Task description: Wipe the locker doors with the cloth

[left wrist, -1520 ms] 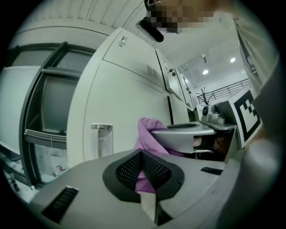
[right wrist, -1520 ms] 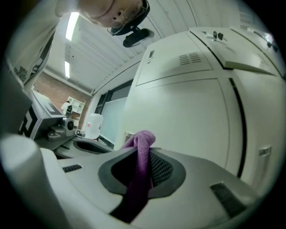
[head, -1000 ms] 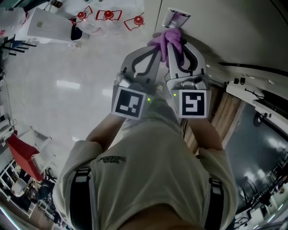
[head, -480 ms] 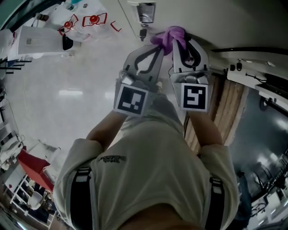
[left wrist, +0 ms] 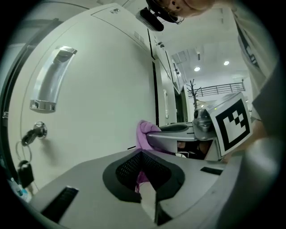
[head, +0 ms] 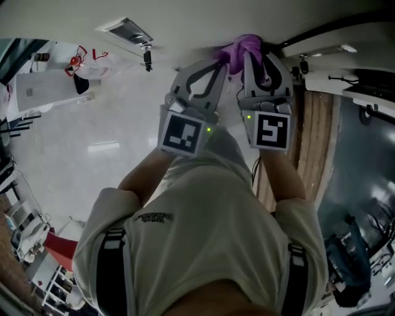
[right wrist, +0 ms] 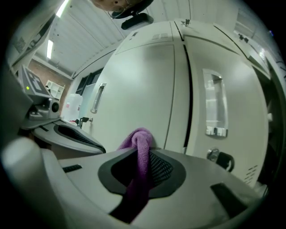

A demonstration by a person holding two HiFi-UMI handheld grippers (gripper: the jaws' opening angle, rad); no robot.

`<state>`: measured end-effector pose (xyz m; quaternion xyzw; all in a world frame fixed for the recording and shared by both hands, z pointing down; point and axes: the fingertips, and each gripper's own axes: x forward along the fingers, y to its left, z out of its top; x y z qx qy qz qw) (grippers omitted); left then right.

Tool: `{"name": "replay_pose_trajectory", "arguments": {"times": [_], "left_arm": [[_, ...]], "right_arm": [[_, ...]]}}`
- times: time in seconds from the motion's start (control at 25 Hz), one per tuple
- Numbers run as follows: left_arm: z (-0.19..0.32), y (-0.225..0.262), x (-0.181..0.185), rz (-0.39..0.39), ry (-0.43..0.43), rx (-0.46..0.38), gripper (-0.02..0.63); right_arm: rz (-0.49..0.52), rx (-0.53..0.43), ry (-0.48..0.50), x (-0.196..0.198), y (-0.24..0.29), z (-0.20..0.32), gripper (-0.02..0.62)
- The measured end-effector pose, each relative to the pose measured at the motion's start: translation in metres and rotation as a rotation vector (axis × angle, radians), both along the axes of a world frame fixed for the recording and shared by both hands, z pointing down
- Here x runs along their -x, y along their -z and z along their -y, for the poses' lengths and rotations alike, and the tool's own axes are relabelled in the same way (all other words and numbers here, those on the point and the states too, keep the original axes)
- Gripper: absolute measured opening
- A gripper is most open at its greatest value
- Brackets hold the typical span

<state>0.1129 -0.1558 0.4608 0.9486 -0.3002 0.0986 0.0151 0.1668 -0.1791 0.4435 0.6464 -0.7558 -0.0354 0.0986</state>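
In the head view we have both tools raised side by side to the top centre of the frame, against a pale locker door (head: 185, 15). The purple cloth (head: 247, 44) is bunched at their tips and touches the door surface. The right gripper (head: 253, 54) sits just right of centre. The left gripper (head: 217, 63) is just beside it, and its tip meets the lower left edge of the cloth.

In the right gripper view, the fingers are closed on the cloth. A thick purple roll runs up through the middle of the jaw opening and bulges out at the tips against the door. To the right of it a dark seam divides two doors, and the neighbouring door carries a recessed metal handle (right wrist: 214, 109) with a lock (right wrist: 215, 154) below it.

In the left gripper view, our left fingers are drawn together. A thin strip of the purple cloth shows between them in the centre of the dark opening, so they appear to pinch its trailing end. Beyond them, right of centre, the right gripper presses the cloth to the door. At the left edge we see a curved chrome handle (left wrist: 50, 80), with a key (left wrist: 32, 133) in the lock under it.
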Motion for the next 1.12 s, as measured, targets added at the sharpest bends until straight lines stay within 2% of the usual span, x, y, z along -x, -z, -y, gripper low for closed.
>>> {"name": "replay_pose_trajectory", "arguments": {"times": [0.24,0.52,0.84,1.12], "left_arm": [[-0.007,0.001,-0.022,-0.015,-0.053,0.002,0.002],[-0.003,0.017,-0.012,-0.030,-0.026,-0.014,0.002],[-0.002,0.047,0.017,-0.038,0.023,-0.054,0.002],[-0.007,0.090,0.036,-0.058,0.054,-0.111,0.002]], "right_arm": [[0.029,-0.007,-0.053,-0.024,0.001,-0.006,0.052],[0.048,-0.006,-0.047,-0.028,0.010,-0.010,0.052],[0.043,-0.071,0.021,-0.002,0.050,-0.017,0.052],[0.047,-0.153,0.075,0.022,0.108,-0.022,0.052]]}}
